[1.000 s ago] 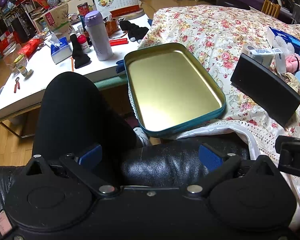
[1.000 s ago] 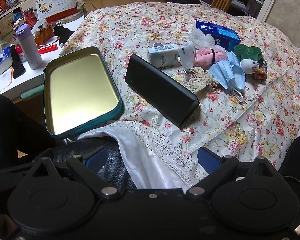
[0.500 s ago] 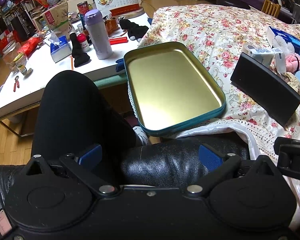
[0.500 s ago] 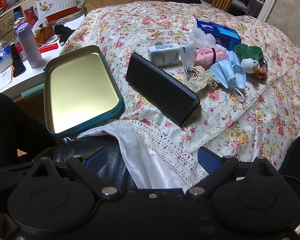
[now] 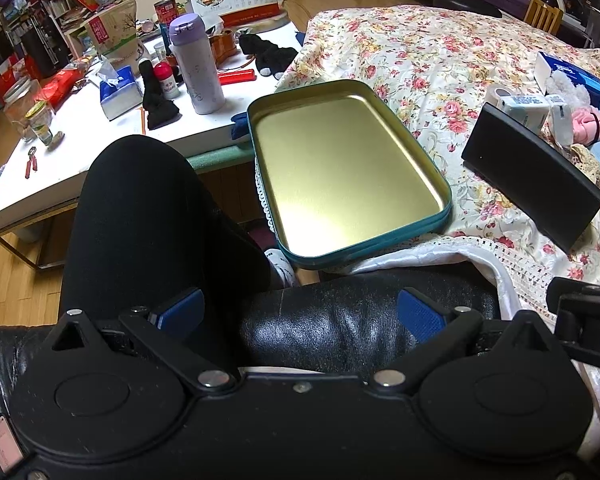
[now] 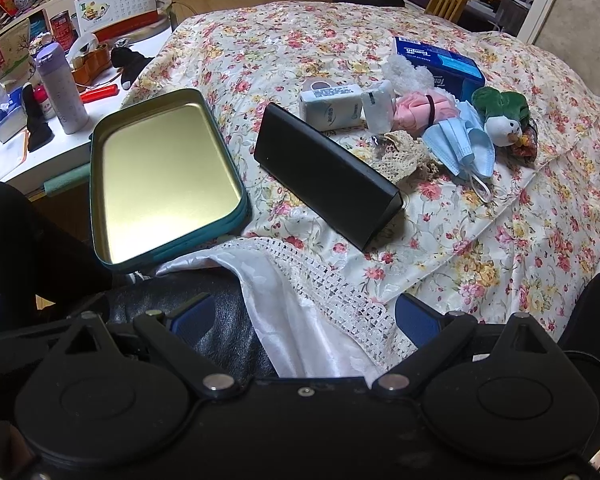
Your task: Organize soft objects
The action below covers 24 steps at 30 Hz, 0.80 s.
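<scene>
An empty teal tin tray (image 5: 440,216) with a gold inside (image 6: 236,216) lies at the near left edge of the flowered bedspread (image 6: 284,52). Soft things sit in a heap at the far right: a pink scrunchie (image 6: 416,109), blue face masks (image 6: 460,146), a green and white plush bird (image 6: 500,116), a white fluffy piece (image 6: 404,72) and cream lace (image 6: 404,156). My left gripper (image 5: 300,312) is open and empty, held low over a black leather edge. My right gripper (image 6: 304,316) is open and empty, over the lace hem.
A black case (image 6: 328,176) lies between tray and heap. A white box (image 6: 330,106) and blue tissue pack (image 6: 440,64) sit behind. A black-clad knee (image 5: 148,208) is at the left. The white table (image 5: 80,136) holds a purple bottle (image 5: 196,68) and clutter.
Both views have shifted only very slightly. Nothing on the bed has moved and both grippers stay open.
</scene>
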Motion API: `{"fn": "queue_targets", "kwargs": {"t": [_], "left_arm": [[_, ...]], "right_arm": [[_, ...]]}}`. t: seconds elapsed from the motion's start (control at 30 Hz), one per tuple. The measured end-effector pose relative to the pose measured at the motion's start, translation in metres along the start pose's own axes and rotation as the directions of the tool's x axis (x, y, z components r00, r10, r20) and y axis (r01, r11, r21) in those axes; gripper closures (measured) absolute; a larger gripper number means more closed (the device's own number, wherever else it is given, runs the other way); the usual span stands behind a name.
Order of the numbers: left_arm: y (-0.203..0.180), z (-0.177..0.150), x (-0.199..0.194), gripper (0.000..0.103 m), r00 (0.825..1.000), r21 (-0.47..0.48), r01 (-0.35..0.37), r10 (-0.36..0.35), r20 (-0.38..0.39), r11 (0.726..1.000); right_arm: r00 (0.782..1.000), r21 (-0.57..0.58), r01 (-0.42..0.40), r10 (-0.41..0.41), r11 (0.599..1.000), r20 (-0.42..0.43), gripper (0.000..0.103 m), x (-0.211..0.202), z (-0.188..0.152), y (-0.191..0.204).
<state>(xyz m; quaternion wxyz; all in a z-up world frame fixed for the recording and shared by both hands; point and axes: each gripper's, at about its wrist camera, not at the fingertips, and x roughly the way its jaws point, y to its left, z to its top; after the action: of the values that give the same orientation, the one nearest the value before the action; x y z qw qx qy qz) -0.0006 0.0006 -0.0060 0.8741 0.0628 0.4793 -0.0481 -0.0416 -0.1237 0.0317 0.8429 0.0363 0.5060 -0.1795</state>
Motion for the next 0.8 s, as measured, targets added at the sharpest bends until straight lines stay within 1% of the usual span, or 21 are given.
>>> {"fn": "queue_targets", "kwargs": {"t": [0.37, 0.53, 0.7, 0.8], "left_arm": [[0.002, 0.001, 0.001, 0.004, 1.000, -0.009, 0.015, -0.015, -0.016, 1.000], [-0.002, 0.002, 0.001, 0.004, 0.999, 0.012, 0.028, -0.027, -0.025, 1.000], [-0.004, 0.005, 0.004, 0.004, 0.995, 0.024, 0.081, -0.079, -0.062, 0.996], [-0.006, 0.008, 0.004, 0.004, 0.994, 0.029, 0.094, -0.091, -0.064, 0.995]], "right_arm": [[1.000, 0.003, -0.006, 0.006, 1.000, -0.011, 0.006, 0.000, 0.001, -0.001], [1.000, 0.006, -0.002, 0.002, 1.000, -0.009, 0.007, -0.001, 0.001, -0.003], [1.000, 0.020, 0.012, -0.012, 1.000, -0.005, 0.007, 0.000, 0.003, -0.009], [1.000, 0.025, 0.012, -0.012, 1.000, 0.000, 0.007, -0.001, 0.005, -0.014]]}}
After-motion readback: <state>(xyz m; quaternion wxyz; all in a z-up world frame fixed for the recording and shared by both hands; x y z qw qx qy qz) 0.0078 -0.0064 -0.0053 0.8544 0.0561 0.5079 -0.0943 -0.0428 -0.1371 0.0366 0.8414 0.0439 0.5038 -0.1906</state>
